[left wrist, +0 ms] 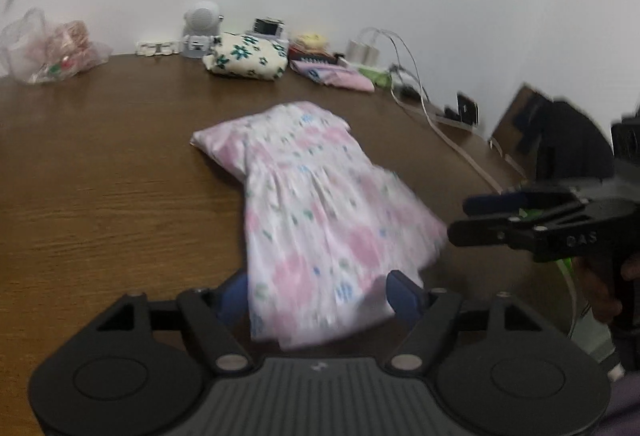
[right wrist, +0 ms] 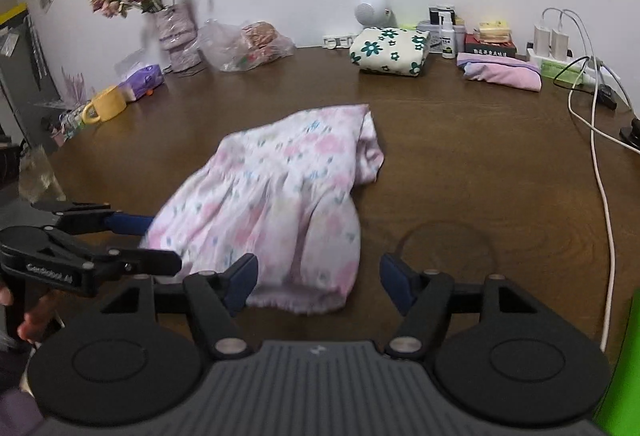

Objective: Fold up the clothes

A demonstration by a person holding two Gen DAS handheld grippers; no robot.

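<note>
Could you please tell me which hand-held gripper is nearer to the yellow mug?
Left. The left hand-held gripper sits at the pink dress's hem on the side facing the yellow mug; the right hand-held gripper is at the hem's other end, farther from it.

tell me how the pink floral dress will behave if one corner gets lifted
The dress is probably floppy: it lies crumpled with soft folds on the table, so a lifted corner would likely drape and drag the rest. It looks thin, so likely light. On the smooth wood it may slide rather than stay put.
</note>
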